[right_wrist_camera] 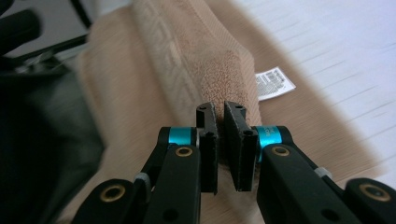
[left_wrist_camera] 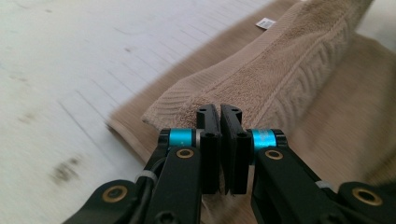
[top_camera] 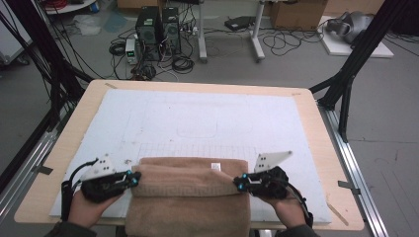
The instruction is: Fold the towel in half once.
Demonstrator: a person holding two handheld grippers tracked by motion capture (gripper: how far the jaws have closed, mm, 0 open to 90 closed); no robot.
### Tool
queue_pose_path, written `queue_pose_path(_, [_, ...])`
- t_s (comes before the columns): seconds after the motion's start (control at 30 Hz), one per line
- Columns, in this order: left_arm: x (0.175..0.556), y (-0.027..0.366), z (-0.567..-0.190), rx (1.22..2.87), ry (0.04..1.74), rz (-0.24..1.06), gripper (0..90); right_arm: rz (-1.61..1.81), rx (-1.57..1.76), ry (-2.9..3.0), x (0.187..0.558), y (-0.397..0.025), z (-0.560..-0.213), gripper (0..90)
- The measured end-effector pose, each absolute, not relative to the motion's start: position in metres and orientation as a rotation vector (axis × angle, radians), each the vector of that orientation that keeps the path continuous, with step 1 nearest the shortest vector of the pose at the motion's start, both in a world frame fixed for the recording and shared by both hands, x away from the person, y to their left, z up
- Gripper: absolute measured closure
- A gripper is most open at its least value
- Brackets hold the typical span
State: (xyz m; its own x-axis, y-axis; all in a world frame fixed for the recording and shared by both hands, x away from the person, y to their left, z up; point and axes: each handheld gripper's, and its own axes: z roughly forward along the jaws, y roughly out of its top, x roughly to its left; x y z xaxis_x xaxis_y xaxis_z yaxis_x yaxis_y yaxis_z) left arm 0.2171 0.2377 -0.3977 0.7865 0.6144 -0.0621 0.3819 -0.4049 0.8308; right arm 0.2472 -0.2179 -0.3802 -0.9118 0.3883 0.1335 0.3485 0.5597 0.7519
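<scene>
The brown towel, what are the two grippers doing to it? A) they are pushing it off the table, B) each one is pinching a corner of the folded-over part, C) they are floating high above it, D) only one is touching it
B: the left gripper and the right gripper each have their jaws closed on a fold of the brown towel, one at each end of the folded layer.

I have 1 tan terry towel at the near edge of the table, folded over on itself, its near part hanging past the edge. A woven key-pattern band runs across the top layer. A small white label sits at the far fold, toward the right.
</scene>
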Motion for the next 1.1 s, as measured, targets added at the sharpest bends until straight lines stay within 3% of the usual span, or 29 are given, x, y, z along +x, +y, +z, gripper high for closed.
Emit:
queue_pose_path(0.03, [0.212, 0.239, -0.400, 2.058, 0.724, 0.294, 85.0, 1.316, 0.626, 2.750, 0.241, -0.218, -0.383, 80.7])
queue_pose_path(0.07, [0.210, 0.242, -0.402, 2.057, 0.706, 0.246, 76.7, 1.371, 0.651, 2.747, 0.235, -0.221, -0.384, 70.3])
queue_pose_path(0.13, [0.213, 0.243, -0.402, 2.055, 0.721, 0.246, 71.6, 1.386, 0.658, 2.721, 0.235, -0.223, -0.383, 69.8])
queue_pose_path(0.3, [0.244, 0.240, -0.393, 2.004, 0.748, 0.284, 59.2, 1.272, 0.789, 2.619, 0.267, -0.230, -0.384, 57.2])
queue_pose_path(0.57, [0.294, 0.232, -0.411, 2.065, 0.853, 0.365, 50.1, 1.124, 0.872, 2.622, 0.314, -0.228, -0.407, 45.4])
queue_pose_path(0.67, [0.306, 0.230, -0.420, 2.097, 0.887, 0.350, 45.4, 1.041, 0.924, 2.610, 0.327, -0.227, -0.419, 38.3])
queue_pose_path(0.77, [0.317, 0.228, -0.429, 2.138, 0.916, 0.345, 42.1, 1.011, 0.955, 2.632, 0.335, -0.230, -0.430, 36.9])
queue_pose_path(0.9, [0.325, 0.226, -0.439, 2.182, 0.923, 0.279, 44.2, 1.024, 0.949, 2.664, 0.339, -0.231, -0.437, 37.1])
queue_pose_path(0.93, [0.324, 0.225, -0.438, 2.184, 0.878, 0.252, 55.0, 1.043, 0.938, 2.667, 0.339, -0.231, -0.437, 44.9])
queue_pose_path(0.97, [0.324, 0.225, -0.438, 2.184, 0.878, 0.252, 63.5, 1.043, 0.938, 2.667, 0.339, -0.231, -0.437, 44.9])
queue_pose_path(1.0, [0.322, 0.224, -0.438, 2.191, 0.862, 0.257, 67.7, 1.081, 0.921, 2.702, 0.338, -0.231, -0.437, 60.9])
queue_pose_path(1.07, [0.321, 0.222, -0.438, 2.191, 0.855, 0.240, 77.2, 1.105, 0.900, 2.740, 0.339, -0.230, -0.436, 75.1])
queue_pose_path(1.1, [0.322, 0.222, -0.437, 2.193, 0.863, 0.245, 79.0, 1.121, 0.887, 2.759, 0.340, -0.230, -0.436, 77.0])
